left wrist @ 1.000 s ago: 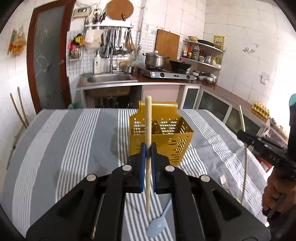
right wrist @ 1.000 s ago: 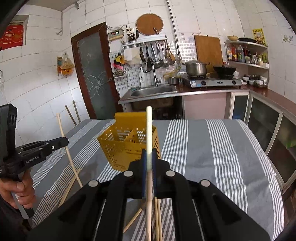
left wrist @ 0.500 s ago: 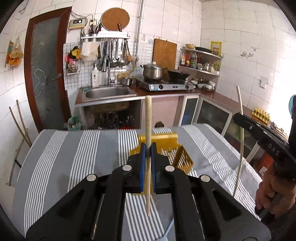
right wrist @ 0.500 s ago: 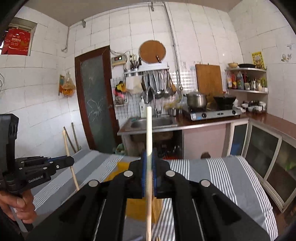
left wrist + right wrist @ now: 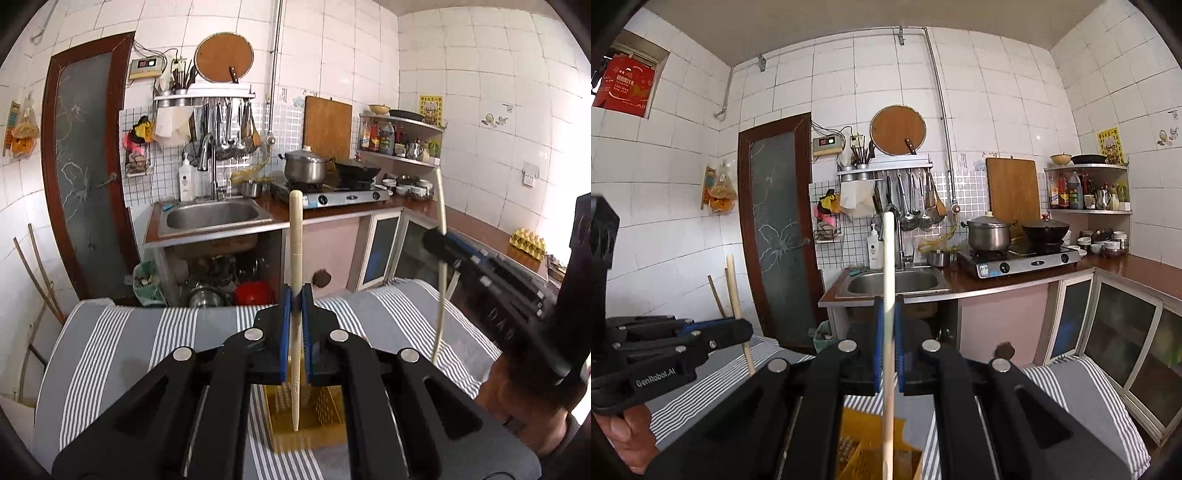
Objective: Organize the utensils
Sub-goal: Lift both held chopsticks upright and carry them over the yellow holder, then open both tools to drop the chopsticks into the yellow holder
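While each chopstick is clamped upright between blue pads, both are held above the yellow utensil basket. The left gripper has its jaws closed tight on the wooden chopstick, whose pointed lower end hangs over the basket's perforated floor. The right gripper is likewise shut on a paler chopstick, the lower end of which passes in front of the basket's rim in the right wrist view. Nothing can be made out lying inside the basket, though much of it is hidden by the grippers.

On the side of the left gripper, as seen from the right wrist camera, the lettering "GenRobot.AI" can be read; on the right gripper's flank, seen from the left wrist camera, only "DAS" is legible. A hand is seen wrapped around the right gripper's handle.

The basket is set on a table covered by a grey cloth with white stripes. Beyond it, a steel sink is sunk into a brown counter, and a lidded steel pot and a dark wok are placed on a gas stove. Ladles are hung from a rack above the sink, bottles are kept on a corner shelf, and a red box with unreadable characters is seen high in a wall opening. White tiles cover the walls.
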`<state>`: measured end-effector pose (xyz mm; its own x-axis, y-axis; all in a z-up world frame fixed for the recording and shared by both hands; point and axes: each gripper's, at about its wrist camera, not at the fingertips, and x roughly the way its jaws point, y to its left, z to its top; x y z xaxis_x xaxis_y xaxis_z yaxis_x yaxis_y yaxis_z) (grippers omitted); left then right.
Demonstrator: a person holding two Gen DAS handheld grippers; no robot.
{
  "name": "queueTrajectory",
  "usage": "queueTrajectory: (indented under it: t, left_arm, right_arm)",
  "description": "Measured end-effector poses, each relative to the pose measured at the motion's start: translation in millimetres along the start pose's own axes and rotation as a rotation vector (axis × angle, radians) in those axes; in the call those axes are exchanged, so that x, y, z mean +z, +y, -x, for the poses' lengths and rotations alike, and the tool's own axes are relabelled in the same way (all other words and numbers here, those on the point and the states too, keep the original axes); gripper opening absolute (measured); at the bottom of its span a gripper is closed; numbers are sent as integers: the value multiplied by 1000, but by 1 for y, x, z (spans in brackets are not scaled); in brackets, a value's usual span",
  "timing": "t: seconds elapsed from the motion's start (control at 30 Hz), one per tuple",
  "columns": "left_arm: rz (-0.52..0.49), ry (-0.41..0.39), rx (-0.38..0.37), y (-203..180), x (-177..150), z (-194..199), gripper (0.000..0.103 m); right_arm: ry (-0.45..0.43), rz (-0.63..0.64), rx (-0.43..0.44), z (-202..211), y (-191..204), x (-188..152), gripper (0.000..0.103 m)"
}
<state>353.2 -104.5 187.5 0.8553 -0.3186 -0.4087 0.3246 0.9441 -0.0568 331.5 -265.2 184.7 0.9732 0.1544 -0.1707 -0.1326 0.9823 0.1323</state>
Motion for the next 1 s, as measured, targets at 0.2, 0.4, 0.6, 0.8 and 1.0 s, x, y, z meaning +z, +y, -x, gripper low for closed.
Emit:
queueTrajectory:
  t: [0.2,0.4,0.6,0.8,1.0]
  left_arm:
    - [-19,26,-12,-3,-3,-27,4]
    - [-16,74,-21,-1,-25,-52,4]
    - [7,148,-17,8,-55,-67,9]
    - [59,145,7,31,-62,-52,17]
    - [65,140,57,50,-77,-18,18]
  right_arm:
    - [-9,4,0,-24,-1,-16,6]
    - [-19,7,5,-36,-1,-32,6]
    - [71,-7,7,-43,-1,-57,38]
    - [75,-37,-53,-26,-20,-54,54]
    - [96,-2,-98,15,-34,-53,54]
